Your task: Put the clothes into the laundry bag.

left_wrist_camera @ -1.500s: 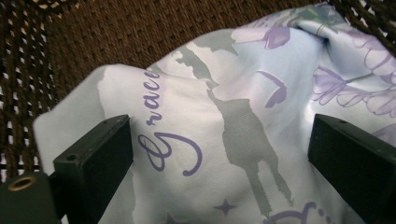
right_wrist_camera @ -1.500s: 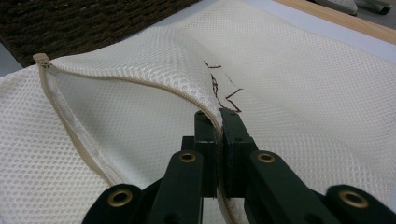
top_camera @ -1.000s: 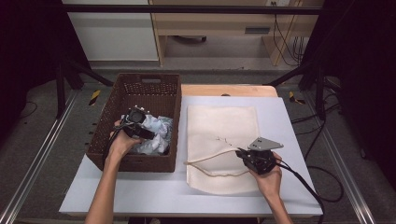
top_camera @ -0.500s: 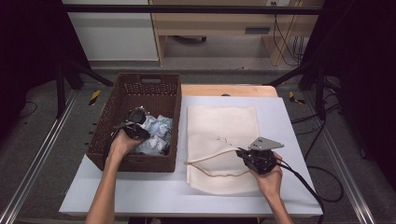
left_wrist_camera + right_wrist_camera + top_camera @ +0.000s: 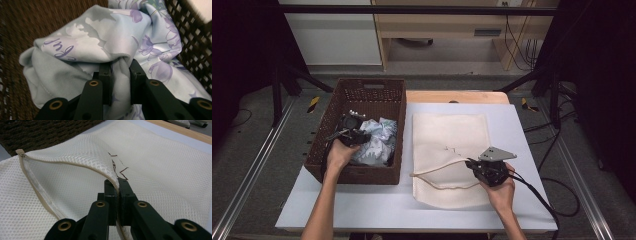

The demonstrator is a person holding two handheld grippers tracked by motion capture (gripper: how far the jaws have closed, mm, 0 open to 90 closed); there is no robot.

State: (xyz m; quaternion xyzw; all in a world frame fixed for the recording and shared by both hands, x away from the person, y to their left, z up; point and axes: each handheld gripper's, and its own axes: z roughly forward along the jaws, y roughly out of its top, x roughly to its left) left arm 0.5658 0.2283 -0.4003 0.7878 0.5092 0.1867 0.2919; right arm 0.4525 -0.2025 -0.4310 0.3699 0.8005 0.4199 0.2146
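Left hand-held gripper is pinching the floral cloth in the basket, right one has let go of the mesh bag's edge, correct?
Not quite. The right hand-held gripper is shut on the mesh bag edge, as the right gripper view shows. The left hand-held gripper does pinch the floral cloth in the basket.

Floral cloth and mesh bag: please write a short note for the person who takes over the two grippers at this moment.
Left gripper: its jaws have just been closing and now pinch a fold of the floral cloth, which lies bunched in the brown basket.
Right gripper: shut on the upper edge of the mesh bag, holding its zipper mouth lifted open on the white table.
Done: cloth gripped, bag mouth open.
Left: lift the cloth out of the basket, probably carry it into the open mouth, then release. The cloth is not yet out of the basket.
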